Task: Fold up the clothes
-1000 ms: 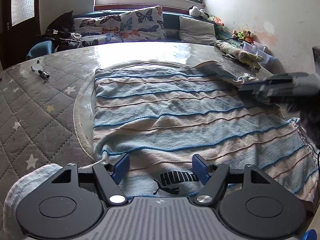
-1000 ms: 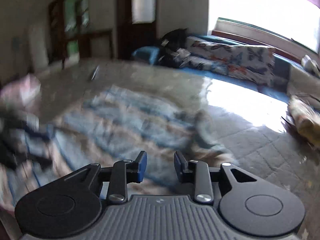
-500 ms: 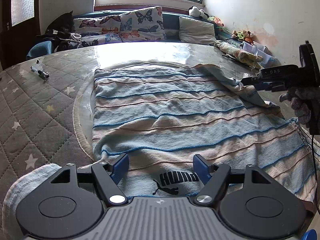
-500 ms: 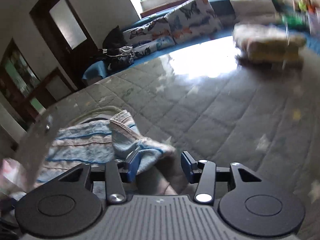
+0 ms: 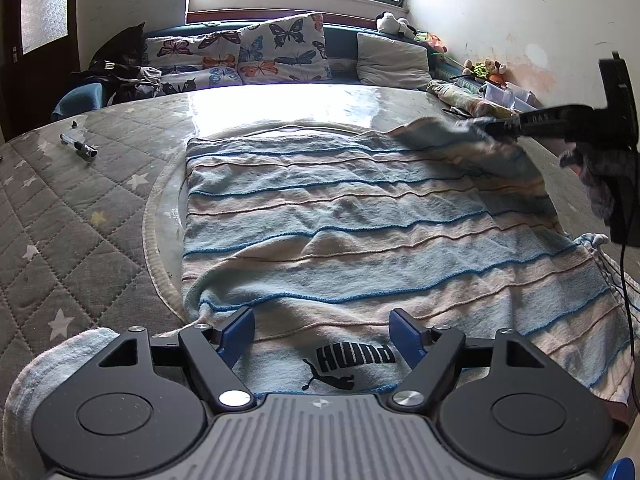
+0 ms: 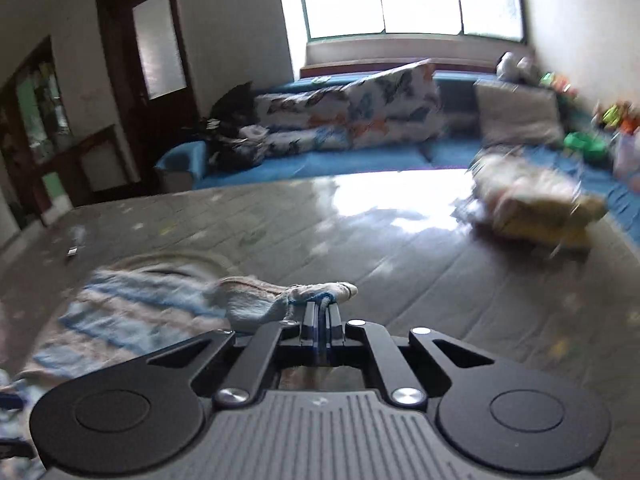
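Note:
A blue and beige striped towel [image 5: 360, 220] with a black logo lies spread on the bed. My left gripper [image 5: 322, 330] hovers over its near edge, the jaws wide and still opening, the pads not pressing on the cloth. My right gripper [image 5: 500, 128] is at the towel's far right corner, held by a gloved hand [image 5: 600, 176]. In the right wrist view that gripper [image 6: 320, 308] is shut on the towel corner [image 6: 256, 300], which is lifted and bunched off the bed.
The grey quilted mattress [image 5: 60, 220] has a small metal object [image 5: 78, 146] at the far left. A white towel [image 5: 48, 364] lies at the near left. Butterfly pillows [image 5: 256, 56] line the back, and a yellowish folded cloth [image 6: 536, 208] sits at the far right near the wall.
My right gripper swung to the towel's far right corner, shut on it and raised it. My left gripper stayed in place over the near edge.

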### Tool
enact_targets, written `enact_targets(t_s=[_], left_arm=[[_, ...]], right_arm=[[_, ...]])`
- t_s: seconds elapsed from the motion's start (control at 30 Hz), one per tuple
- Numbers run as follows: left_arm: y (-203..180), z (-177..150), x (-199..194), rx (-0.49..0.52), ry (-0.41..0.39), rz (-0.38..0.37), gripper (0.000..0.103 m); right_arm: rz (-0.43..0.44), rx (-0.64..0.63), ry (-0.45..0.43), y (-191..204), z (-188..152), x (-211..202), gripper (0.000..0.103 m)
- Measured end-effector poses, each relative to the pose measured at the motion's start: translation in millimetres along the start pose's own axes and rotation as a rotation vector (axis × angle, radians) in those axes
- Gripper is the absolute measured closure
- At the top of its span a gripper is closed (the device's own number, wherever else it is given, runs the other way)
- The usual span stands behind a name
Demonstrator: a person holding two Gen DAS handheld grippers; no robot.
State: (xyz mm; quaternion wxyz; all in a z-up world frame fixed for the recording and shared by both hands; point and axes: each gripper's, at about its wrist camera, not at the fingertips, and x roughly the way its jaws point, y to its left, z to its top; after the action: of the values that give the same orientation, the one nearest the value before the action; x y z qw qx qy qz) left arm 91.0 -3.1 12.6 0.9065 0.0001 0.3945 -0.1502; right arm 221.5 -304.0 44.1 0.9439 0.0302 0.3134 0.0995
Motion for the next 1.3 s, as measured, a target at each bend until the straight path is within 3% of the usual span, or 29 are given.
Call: enact_targets(t_s=[0.1, 0.27, 0.4, 0.47, 0.57, 0.67, 1.03, 1.2, 1.3], left_arm=[[0, 0, 0, 0.001, 0.0, -0.002, 0.025], [-1, 0, 1, 0.005, 0.001, -0.004, 0.024], [-1, 1, 1, 0.003, 0.001, -0.003, 0.024], [-1, 1, 2, 0.002, 0.0, -0.002, 0.023], [-1, 0, 1, 0.0, 0.0, 0.001, 0.023], [2, 0, -2, -0.004, 0.0, 0.011, 0.023], [16, 2, -5, -0.044, -0.003, 0.041, 0.023], [13, 25, -2, -0.064, -0.023, 0.066, 0.025], [14, 47, 7, -0.084, -0.051, 0.082, 0.025]], right_arm=[[-0.145, -0.066, -0.031, -5, 8, 9, 0.1], [-0.26, -0.018, -0.009, -31, 11, 28, 0.092], [-0.17, 0.008, 0.014, -34, 6, 25, 0.091], [-0.108, -0.004, 0.046, -28, 1, 27, 0.08], [-0.068, -0.034, 0.111, -15, -11, 45, 0.078], [-0.086, -0.024, 0.11, -13, -14, 57, 0.073], [-0.146, -0.016, 0.109, -24, 2, 84, 0.071], [-0.142, -0.019, 0.115, -23, 5, 80, 0.071], [-0.089, -0.02, 0.11, -15, 1, 63, 0.069]])
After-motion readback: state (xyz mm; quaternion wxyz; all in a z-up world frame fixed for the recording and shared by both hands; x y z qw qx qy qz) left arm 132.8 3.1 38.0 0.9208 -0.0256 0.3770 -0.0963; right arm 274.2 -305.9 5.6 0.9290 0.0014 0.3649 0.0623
